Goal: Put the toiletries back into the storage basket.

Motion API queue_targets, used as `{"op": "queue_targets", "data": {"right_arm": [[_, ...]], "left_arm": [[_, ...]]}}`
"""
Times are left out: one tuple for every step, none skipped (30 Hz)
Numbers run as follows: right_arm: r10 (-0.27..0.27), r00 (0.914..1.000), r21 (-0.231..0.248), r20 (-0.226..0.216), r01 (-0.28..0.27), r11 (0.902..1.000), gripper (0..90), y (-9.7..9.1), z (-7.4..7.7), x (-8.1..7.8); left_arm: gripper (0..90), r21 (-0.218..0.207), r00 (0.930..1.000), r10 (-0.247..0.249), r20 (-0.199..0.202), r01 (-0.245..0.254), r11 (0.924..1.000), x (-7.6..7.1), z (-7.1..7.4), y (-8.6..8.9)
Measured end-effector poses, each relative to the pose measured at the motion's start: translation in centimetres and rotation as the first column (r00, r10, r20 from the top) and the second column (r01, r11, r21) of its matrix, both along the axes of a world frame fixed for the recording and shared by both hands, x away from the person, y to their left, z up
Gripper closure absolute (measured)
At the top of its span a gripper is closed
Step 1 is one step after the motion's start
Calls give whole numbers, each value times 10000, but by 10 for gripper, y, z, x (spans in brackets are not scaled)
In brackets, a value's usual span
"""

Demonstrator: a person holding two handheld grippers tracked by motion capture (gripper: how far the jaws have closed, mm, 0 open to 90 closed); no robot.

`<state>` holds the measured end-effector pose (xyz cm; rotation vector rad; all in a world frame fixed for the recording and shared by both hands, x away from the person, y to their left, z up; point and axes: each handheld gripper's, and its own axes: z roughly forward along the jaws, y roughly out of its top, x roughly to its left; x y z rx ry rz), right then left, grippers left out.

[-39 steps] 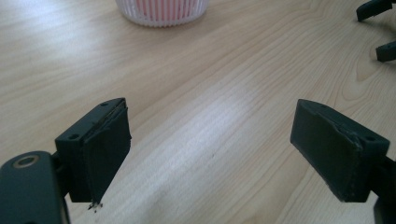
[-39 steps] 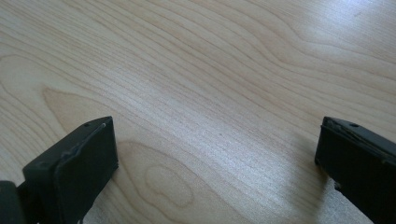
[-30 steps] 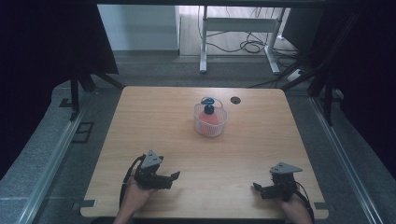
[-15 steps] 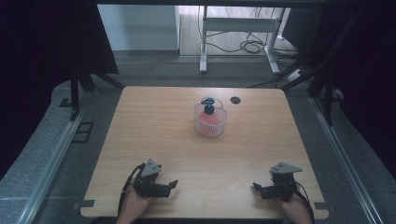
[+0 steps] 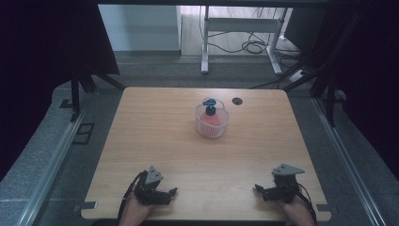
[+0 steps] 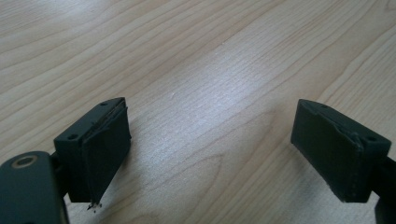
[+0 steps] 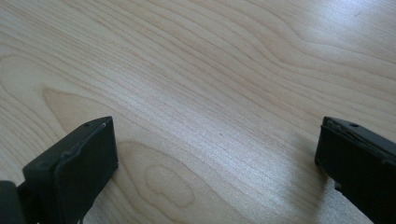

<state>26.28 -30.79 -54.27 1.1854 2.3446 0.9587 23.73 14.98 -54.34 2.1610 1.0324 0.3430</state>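
A small clear plastic basket (image 5: 212,121) stands on the wooden table (image 5: 155,127), back of centre, with a red thing and a dark blue thing inside it. My left gripper (image 5: 170,193) rests low at the front left edge, open, nothing between its jaws; in the left gripper view (image 6: 212,154) bare wood lies between them. My right gripper (image 5: 259,191) sits at the front right edge, open and empty, its jaws wide apart over plain wood (image 7: 215,168). Both grippers are far from the basket.
A round cable hole (image 5: 237,100) lies in the table top just right of the basket. Beyond the far edge stand a white desk frame (image 5: 240,33) and cables on the floor. Grey rails (image 5: 51,160) run along both sides of the table.
My left gripper has drawn back toward the front edge of the table and settled lower. The right gripper and the basket have stayed where they were.
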Motion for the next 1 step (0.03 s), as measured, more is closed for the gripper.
{"op": "queue_targets", "data": {"right_arm": [[2, 10000, 5, -6, -2, 10000, 0, 0, 0, 0]], "left_arm": [[115, 147, 10000, 0, 53, 0, 9999, 0, 0, -1]]}}
